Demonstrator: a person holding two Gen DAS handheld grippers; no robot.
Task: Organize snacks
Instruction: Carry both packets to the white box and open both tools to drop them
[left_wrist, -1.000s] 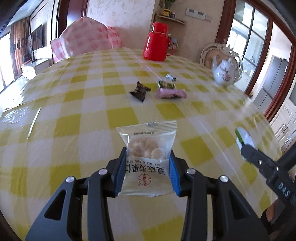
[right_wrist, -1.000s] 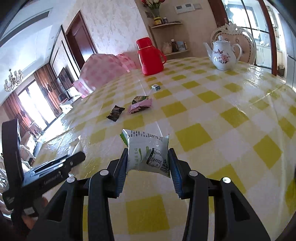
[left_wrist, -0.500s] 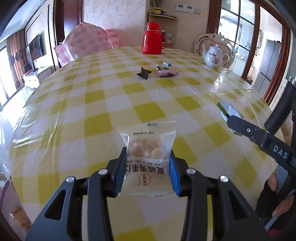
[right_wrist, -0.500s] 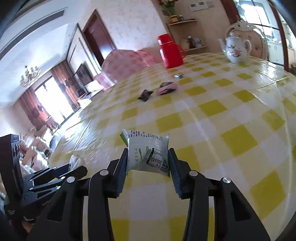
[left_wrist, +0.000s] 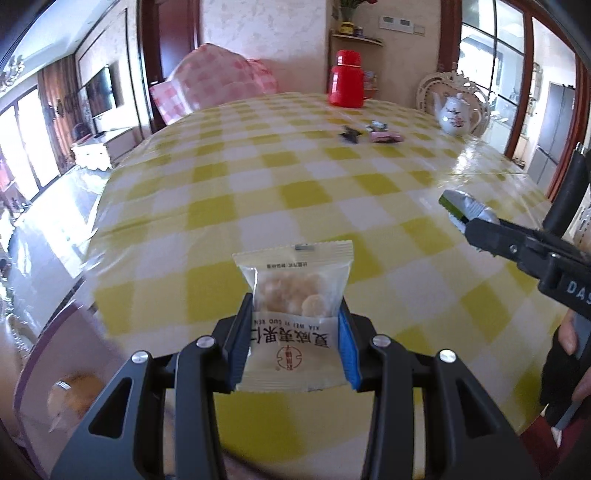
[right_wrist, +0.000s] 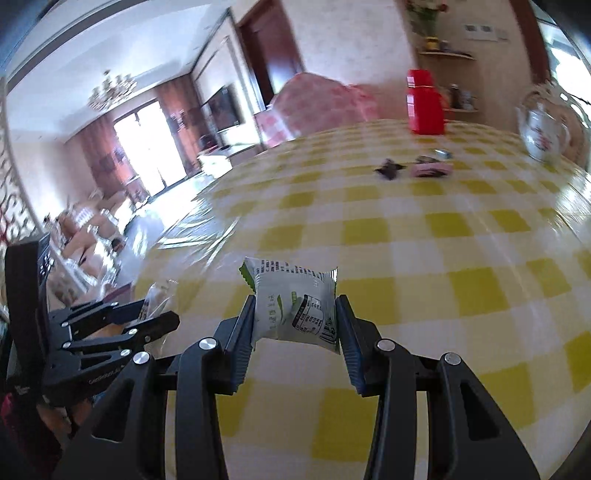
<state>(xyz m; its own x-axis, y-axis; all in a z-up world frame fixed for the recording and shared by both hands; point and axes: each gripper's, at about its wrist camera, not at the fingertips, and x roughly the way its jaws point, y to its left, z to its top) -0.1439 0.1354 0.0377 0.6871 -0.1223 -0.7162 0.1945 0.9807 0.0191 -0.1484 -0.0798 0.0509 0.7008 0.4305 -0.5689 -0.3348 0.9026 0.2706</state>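
Two packets are held clear above the checked tablecloth (left_wrist: 229, 206): the left gripper (left_wrist: 293, 339) is clamped on a clear nut packet (left_wrist: 295, 295), the right gripper (right_wrist: 295, 332) on a white-green packet (right_wrist: 295, 299), with loose sweets (left_wrist: 384, 136) toward one o'clock.

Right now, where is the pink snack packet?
In the left wrist view the pink snack packet lies far across the checked table, right of the dark wrapper, between the red flask and the white teapot.
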